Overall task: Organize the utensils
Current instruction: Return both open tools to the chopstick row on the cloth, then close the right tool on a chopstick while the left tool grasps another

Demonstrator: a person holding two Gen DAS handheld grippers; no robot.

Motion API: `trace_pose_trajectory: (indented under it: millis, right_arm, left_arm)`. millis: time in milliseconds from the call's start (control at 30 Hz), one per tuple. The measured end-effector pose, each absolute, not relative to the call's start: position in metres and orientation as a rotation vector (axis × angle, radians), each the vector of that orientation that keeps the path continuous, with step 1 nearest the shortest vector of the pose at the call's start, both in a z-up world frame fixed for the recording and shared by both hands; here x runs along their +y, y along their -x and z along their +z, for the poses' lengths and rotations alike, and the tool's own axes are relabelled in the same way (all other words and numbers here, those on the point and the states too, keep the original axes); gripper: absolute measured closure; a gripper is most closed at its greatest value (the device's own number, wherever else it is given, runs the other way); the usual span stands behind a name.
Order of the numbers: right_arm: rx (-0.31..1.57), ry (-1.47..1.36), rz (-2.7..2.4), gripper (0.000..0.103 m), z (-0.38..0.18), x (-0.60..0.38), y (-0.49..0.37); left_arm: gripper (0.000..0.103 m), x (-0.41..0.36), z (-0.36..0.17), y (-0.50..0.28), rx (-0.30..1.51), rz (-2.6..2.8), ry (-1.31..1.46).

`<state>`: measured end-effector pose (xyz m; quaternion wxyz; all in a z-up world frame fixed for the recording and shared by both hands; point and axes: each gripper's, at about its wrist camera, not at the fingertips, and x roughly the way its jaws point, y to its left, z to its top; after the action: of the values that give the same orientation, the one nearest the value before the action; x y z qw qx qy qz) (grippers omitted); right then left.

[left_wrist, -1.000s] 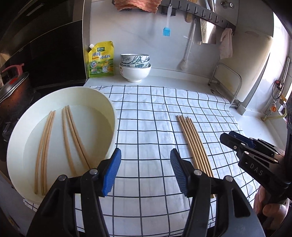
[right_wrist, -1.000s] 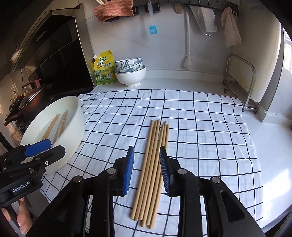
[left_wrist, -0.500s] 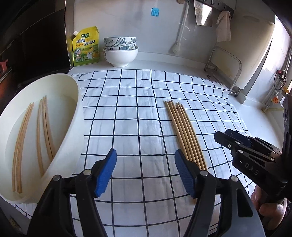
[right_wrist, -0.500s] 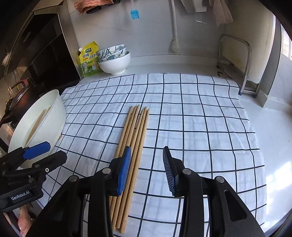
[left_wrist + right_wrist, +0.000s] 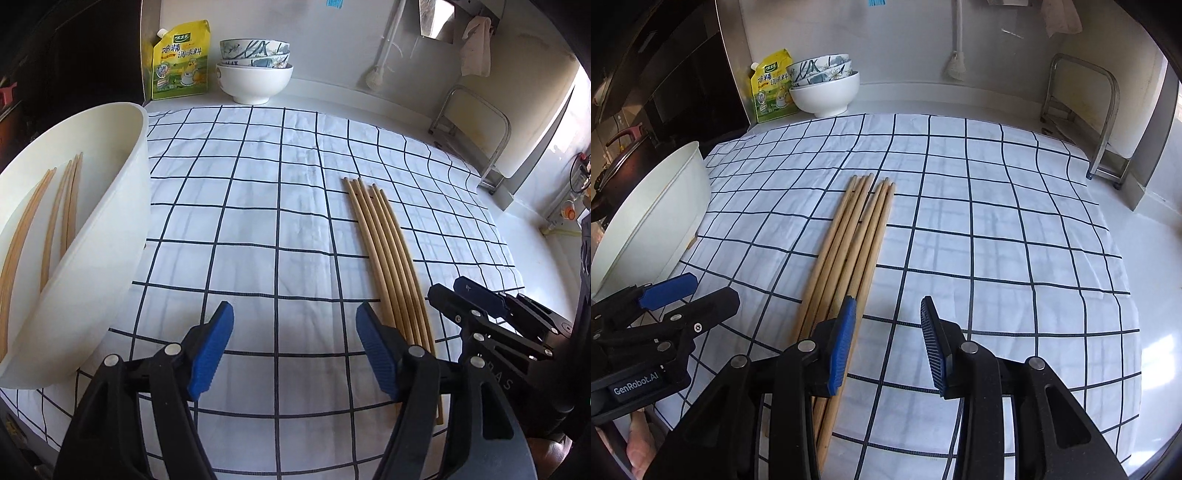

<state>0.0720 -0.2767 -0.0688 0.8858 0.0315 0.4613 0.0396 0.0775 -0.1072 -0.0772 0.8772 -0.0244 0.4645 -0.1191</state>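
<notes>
1. Six or so chopsticks (image 5: 849, 251) lie in a neat row on the checked cloth (image 5: 979, 229), centre of the right wrist view; this part looks done.
2. About four more chopsticks (image 5: 55, 221) remain in the white basin (image 5: 110, 229) at the left of frame, probably in water, though that is hard to tell.
3. The left gripper (image 5: 295, 339) is spread and empty over bare cloth.
4. The right gripper (image 5: 886, 339) stands partly spread, pinching nothing, its left pad over the row.
5. Stacked bowls (image 5: 255, 70) sit at upper centre, contents hidden.
</notes>
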Motion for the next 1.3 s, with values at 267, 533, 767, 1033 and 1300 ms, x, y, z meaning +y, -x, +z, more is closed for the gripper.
trace_pose_trajectory:
  millis: [267,533,767,1033,1300]
  right_arm:
    - [0.987,-0.031,0.082,0.068,-0.074,-0.270,-0.072]
    - [0.987,-0.049,0.048,0.068,-0.074,-0.283,-0.071]
    - [0.984,-0.080,0.009,0.068,-0.074,-0.303,-0.070]
    - [0.971,-0.109,0.009,0.068,-0.072,-0.312,-0.069]
    - [0.972,-0.114,0.011,0.067,-0.073,-0.311,-0.069]
  left_arm:
    - [0.033,-0.108,-0.078,-0.078,0.968,-0.245,0.059]
    - [0.029,-0.121,-0.079,-0.081,0.964,-0.262,0.057]
    - [0.028,-0.141,-0.086,-0.087,0.973,-0.272,0.015]
    - [0.028,-0.154,-0.093,-0.091,0.967,-0.252,-0.049]
    - [0.026,-0.162,-0.091,-0.085,0.925,-0.176,-0.169]
